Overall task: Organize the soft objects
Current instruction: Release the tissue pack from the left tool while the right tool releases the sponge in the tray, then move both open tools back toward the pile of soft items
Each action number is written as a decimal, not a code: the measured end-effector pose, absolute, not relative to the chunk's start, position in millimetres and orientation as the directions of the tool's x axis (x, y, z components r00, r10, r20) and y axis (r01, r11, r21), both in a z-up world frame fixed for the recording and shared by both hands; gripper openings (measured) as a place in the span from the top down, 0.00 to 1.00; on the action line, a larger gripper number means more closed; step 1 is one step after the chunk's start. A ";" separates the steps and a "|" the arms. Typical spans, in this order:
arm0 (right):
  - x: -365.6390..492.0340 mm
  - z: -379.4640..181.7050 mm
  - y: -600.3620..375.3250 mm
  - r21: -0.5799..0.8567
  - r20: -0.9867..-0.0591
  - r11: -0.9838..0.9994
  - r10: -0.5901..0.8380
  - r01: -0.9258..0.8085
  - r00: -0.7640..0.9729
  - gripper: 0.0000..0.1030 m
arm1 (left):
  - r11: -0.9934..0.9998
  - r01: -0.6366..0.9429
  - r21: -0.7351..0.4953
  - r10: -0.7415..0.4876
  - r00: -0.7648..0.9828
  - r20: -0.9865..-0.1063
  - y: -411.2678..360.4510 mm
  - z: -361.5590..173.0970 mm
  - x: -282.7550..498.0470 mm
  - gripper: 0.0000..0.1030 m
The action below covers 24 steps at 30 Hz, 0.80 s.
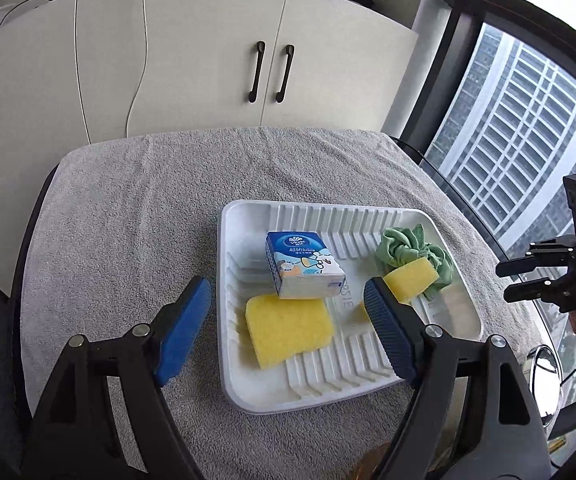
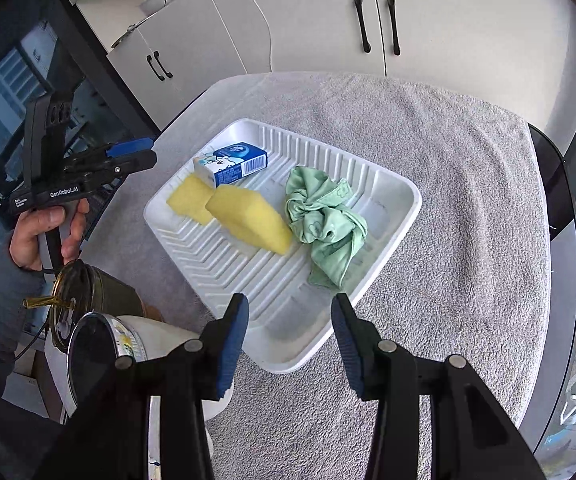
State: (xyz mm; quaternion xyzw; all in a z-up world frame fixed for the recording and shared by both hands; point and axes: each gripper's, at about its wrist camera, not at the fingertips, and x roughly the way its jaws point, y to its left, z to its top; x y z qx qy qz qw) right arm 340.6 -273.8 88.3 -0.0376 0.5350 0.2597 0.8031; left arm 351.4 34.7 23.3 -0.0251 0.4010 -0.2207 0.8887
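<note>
A: Both grippers, left (image 1: 288, 320) and right (image 2: 289, 340), gape empty above the tray (image 2: 399, 216).

B: Nearest in the tray, the sponges (image 1: 288, 330): light, squashy; pinch their flat faces. The cloth (image 2: 323, 216): limp; grab its knot. Farthest, the tissue pack (image 1: 303, 266): crushable; hold its sides.

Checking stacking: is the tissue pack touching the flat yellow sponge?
Touching. Left wrist view shows the tissue pack overlapping the flat yellow sponge, its edge resting on it.

sponges (image 1: 289, 334), tissue pack (image 1: 303, 266), cloth (image 2: 323, 216) in tray (image 2: 288, 356)
</note>
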 end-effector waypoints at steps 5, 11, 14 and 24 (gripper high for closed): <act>322.0 95.9 -282.8 0.200 -0.860 0.888 0.361 -0.414 0.360 0.39 | 0.907 0.364 -0.210 -0.402 0.603 -0.689 42.1 27.0 332.3 0.03; 319.4 103.7 -282.1 0.160 -0.833 0.924 0.315 -0.348 0.454 0.00 | 0.930 0.325 -0.174 -0.353 0.647 -0.676 45.9 32.3 317.7 0.00; 319.4 107.4 -284.0 0.150 -0.827 0.937 0.294 -0.316 0.478 0.00 | 0.934 0.321 -0.154 -0.339 0.666 -0.665 48.4 36.5 310.5 0.00; 278.8 140.4 -305.9 0.140 -0.753 0.968 0.241 -0.209 0.612 0.00 | 0.960 0.272 -0.071 -0.260 0.762 -0.594 67.5 56.2 256.5 0.00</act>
